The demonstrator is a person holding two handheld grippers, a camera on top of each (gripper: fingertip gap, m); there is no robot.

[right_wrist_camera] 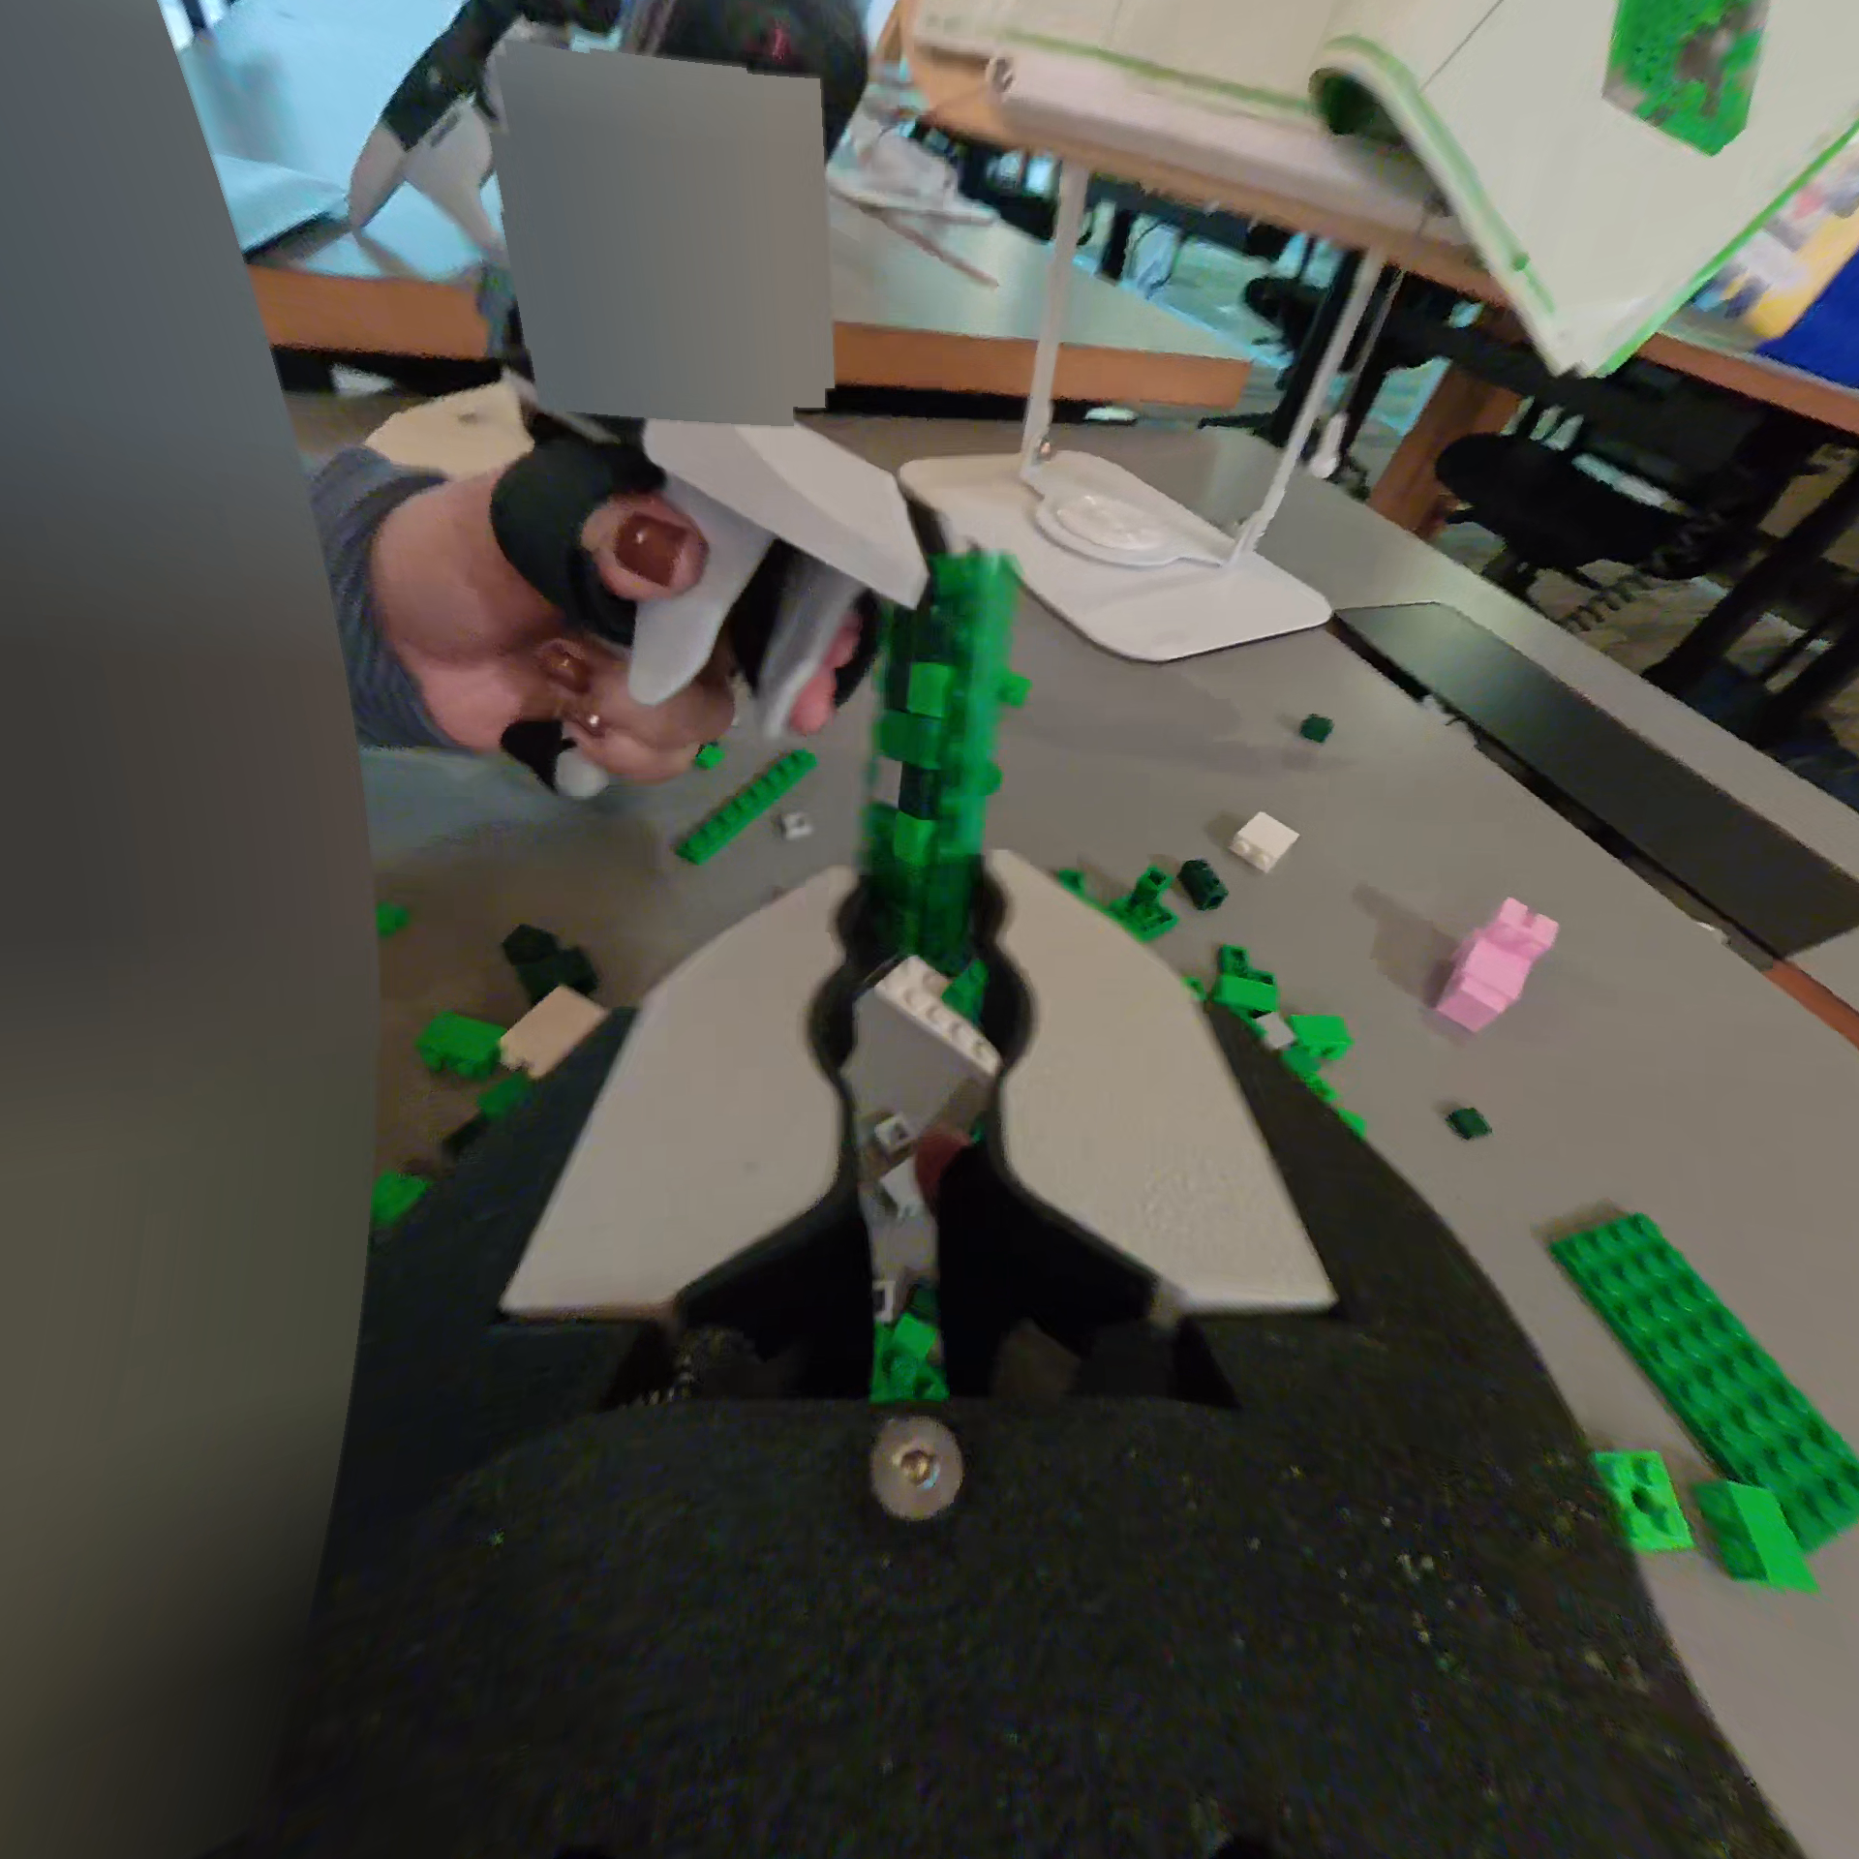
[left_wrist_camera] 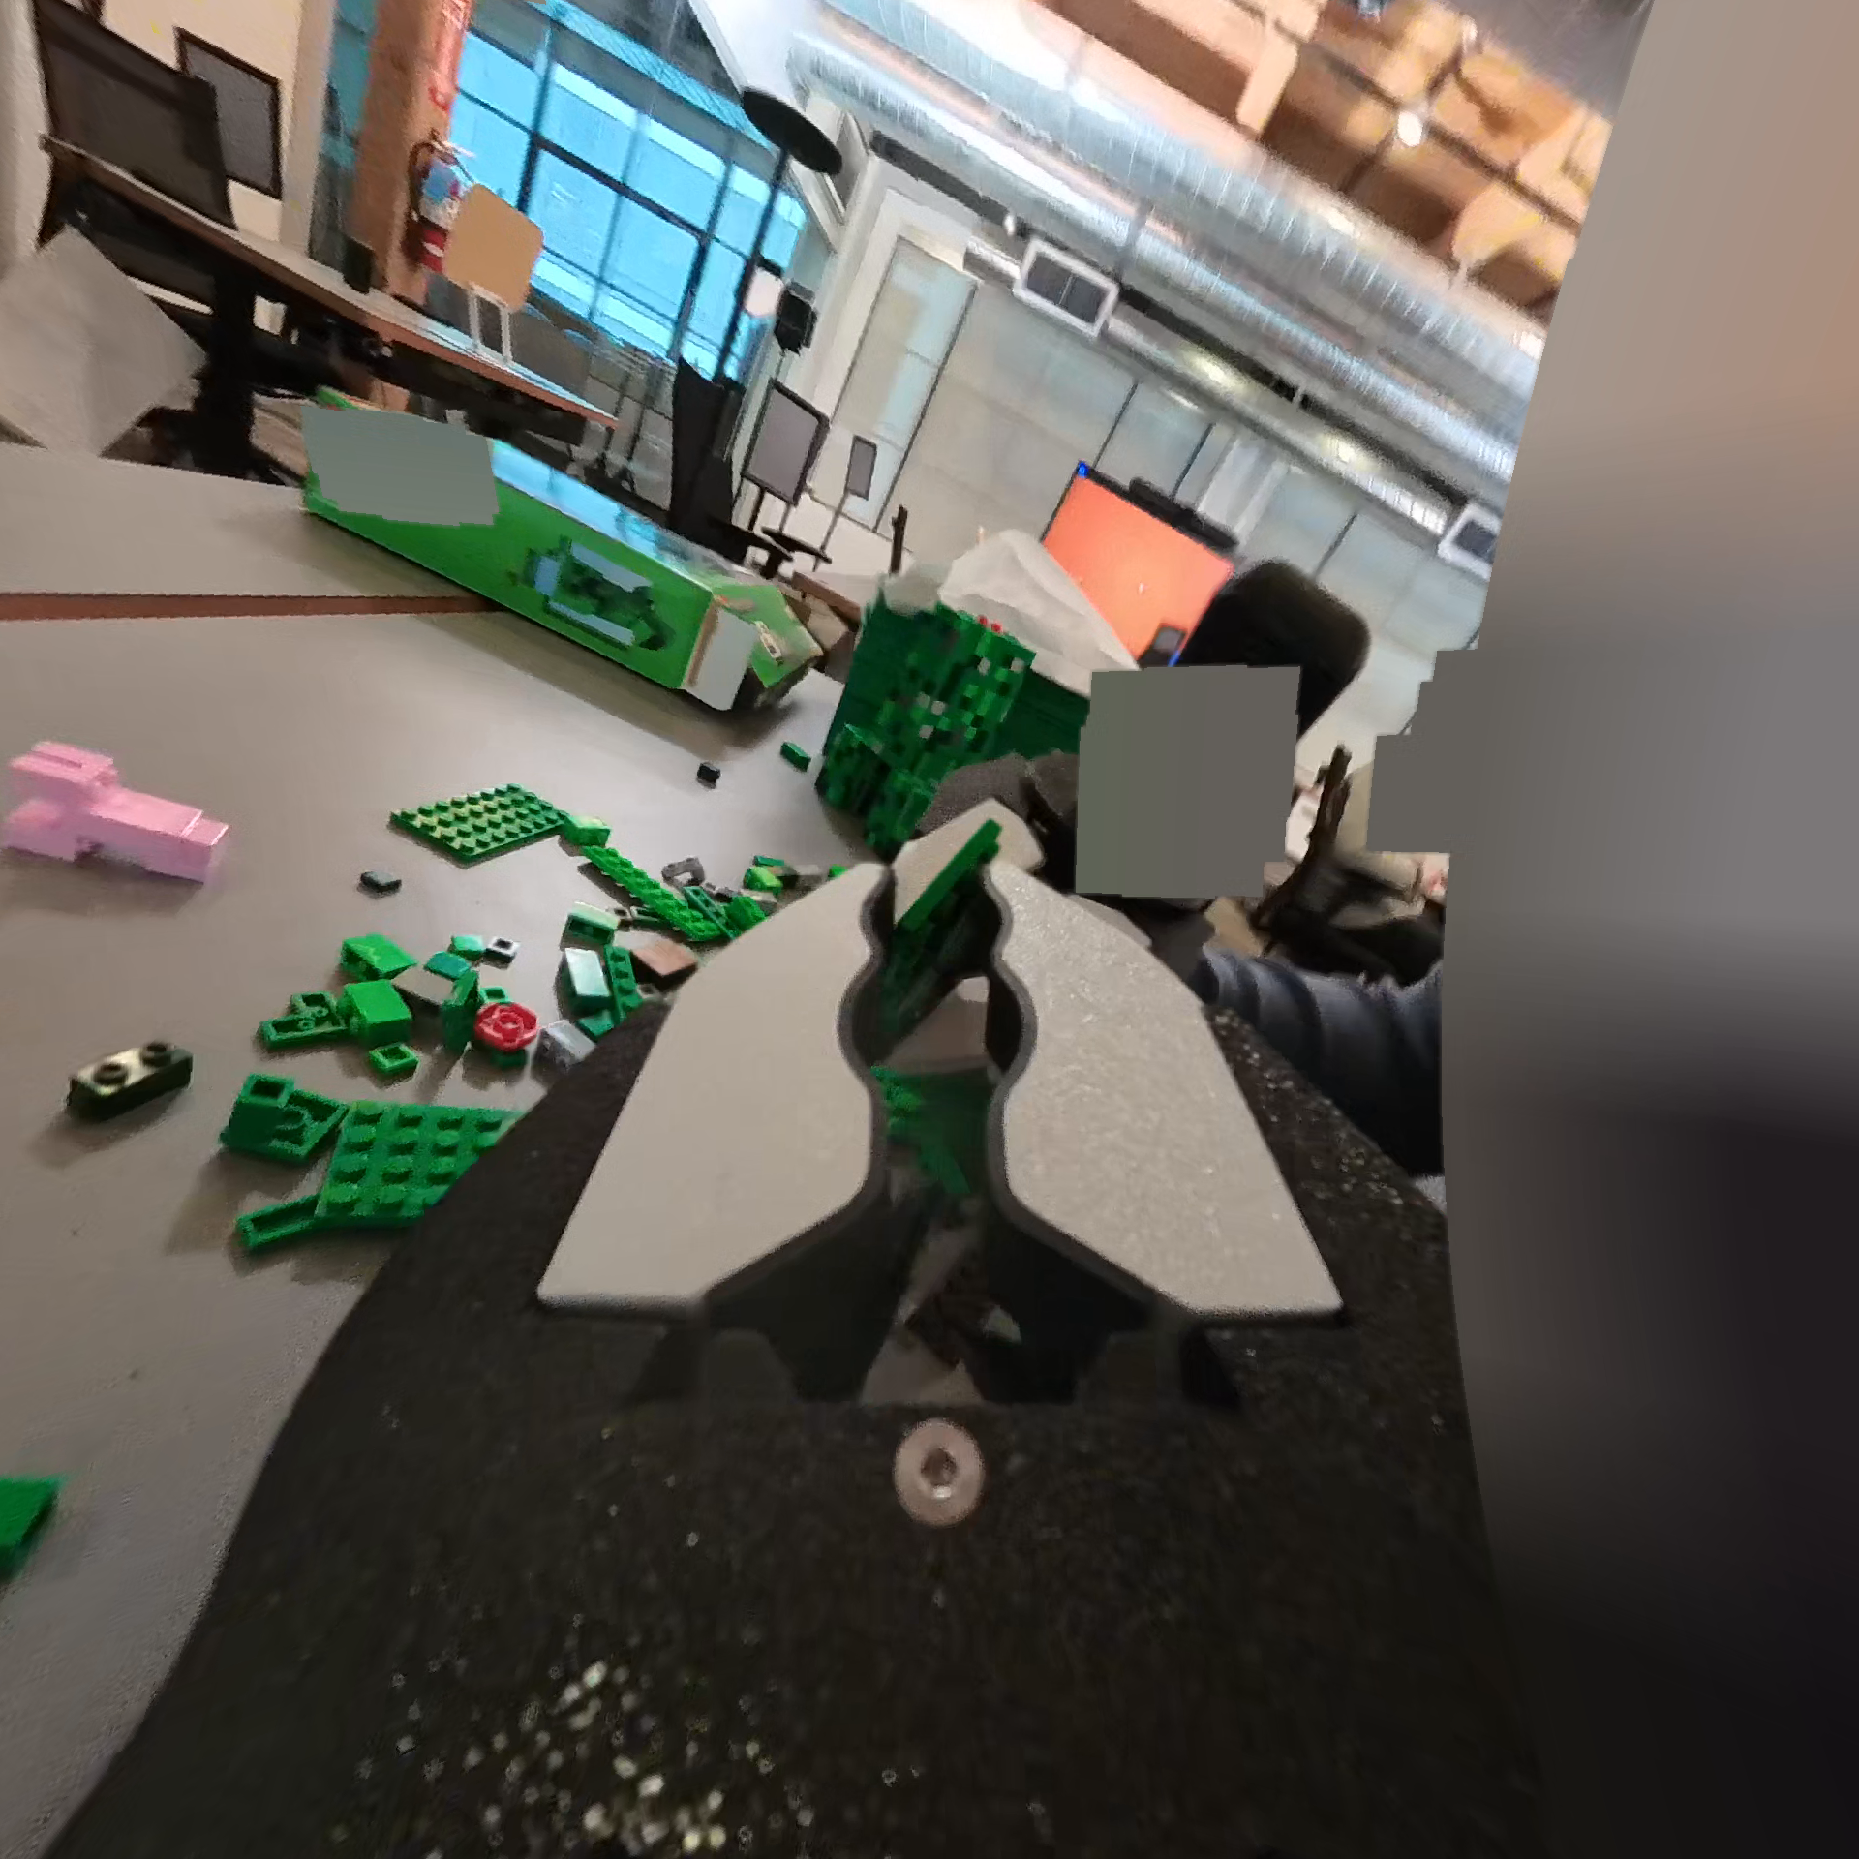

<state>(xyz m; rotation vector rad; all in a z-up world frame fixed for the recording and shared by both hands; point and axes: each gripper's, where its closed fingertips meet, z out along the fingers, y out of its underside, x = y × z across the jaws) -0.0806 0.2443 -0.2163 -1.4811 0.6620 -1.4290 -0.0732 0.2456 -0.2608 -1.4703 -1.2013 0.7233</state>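
Two grippers share one green brick-built assembly [right_wrist_camera: 941, 724], a tall, narrow stack of green and dark-green bricks. The right gripper [right_wrist_camera: 920, 895] has its two grey fingers [right_wrist_camera: 1127, 1096] pressed in on the lower part of that stack, with a pale grey studded piece [right_wrist_camera: 920, 1046] lodged between them just behind the tips. The left gripper [left_wrist_camera: 941, 885] clamps a thin green plate [left_wrist_camera: 946, 885] that stands on edge between its fingertips; in the right wrist view its grey tips meet the far, upper end of the stack, with a person's hand [right_wrist_camera: 563, 654] behind them. Around the stack the grey table [right_wrist_camera: 1509, 1157] carries one pink brick animal [right_wrist_camera: 1494, 961], one long green plate [right_wrist_camera: 1710, 1358] near the right edge of that view, one narrow green strip [right_wrist_camera: 749, 805], one white brick [right_wrist_camera: 1264, 838] and well over a dozen loose green bricks [left_wrist_camera: 377, 1011] that cannot be counted exactly. One red round piece [left_wrist_camera: 506, 1026] lies among them, and one black two-stud brick [left_wrist_camera: 129, 1078] sits apart. One green box [left_wrist_camera: 583, 583] lies beyond the stack at the table's far edge, beside a second green brick block [left_wrist_camera: 925, 724]. One white stand [right_wrist_camera: 1137, 553] holding an open booklet [right_wrist_camera: 1569, 191] rises just past the stack. Bare tabletop opens between the pink animal and the long plate.
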